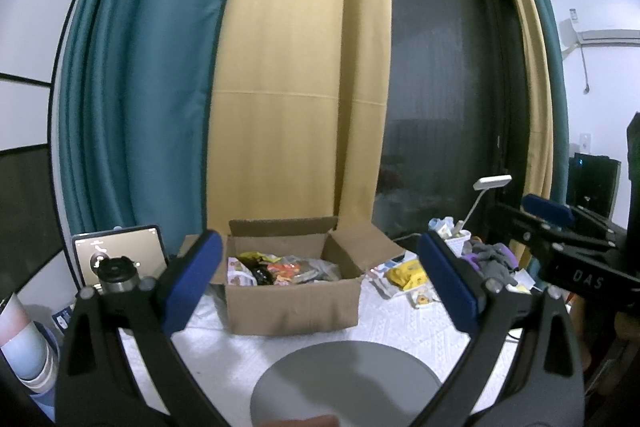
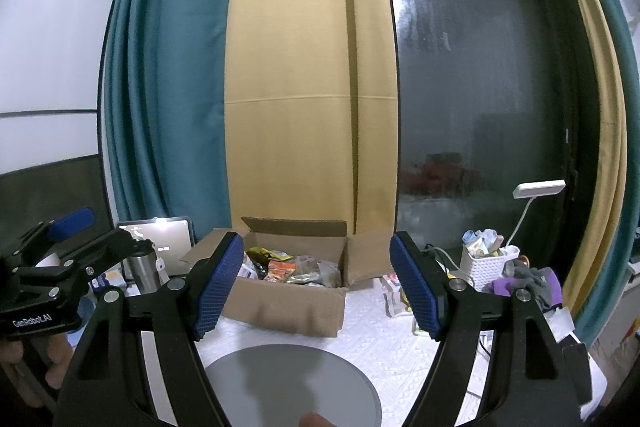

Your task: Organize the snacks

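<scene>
Both grippers, left gripper (image 1: 320,279) and right gripper (image 2: 316,283), hover with jaws wide apart and nothing between them, above a grey round mat (image 1: 344,383). Beyond it, the open cardboard box (image 1: 296,303) on the white table (image 1: 400,323) holds snack packets (image 1: 288,269); more snacks (image 1: 408,273) lie just right of it.

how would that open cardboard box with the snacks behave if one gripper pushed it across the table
The cardboard box would probably slide rather than tip: it sits low and wide on the white tablecloth. It likely feels light, since only thin snack packets lie inside. Its loose open flaps would probably bend if pushed there, so the lower wall seems safer.
</scene>
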{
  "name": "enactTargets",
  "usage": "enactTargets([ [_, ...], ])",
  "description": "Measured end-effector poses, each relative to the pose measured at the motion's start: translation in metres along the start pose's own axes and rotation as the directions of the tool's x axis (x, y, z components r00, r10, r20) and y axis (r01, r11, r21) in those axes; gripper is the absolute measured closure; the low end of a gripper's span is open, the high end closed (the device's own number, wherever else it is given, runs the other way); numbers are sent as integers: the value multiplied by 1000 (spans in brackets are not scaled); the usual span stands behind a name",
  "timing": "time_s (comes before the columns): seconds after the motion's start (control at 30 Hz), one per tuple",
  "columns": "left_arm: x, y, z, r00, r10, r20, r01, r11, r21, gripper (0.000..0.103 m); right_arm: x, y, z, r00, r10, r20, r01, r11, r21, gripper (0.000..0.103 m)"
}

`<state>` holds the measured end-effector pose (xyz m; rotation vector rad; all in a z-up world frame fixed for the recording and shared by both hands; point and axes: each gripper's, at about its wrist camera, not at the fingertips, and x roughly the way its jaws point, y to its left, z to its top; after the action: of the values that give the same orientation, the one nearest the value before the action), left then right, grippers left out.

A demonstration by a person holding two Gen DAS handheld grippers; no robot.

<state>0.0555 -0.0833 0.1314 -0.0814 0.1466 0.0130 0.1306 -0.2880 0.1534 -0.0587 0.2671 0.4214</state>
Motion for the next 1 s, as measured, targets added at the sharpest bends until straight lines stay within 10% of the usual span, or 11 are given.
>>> enactTargets([
  [1.0, 1, -7, -1, 1000, -8, -9, 8, 1000, 2, 4, -2, -3, -4, 1000, -12, -11, 12, 1000, 4, 24],
])
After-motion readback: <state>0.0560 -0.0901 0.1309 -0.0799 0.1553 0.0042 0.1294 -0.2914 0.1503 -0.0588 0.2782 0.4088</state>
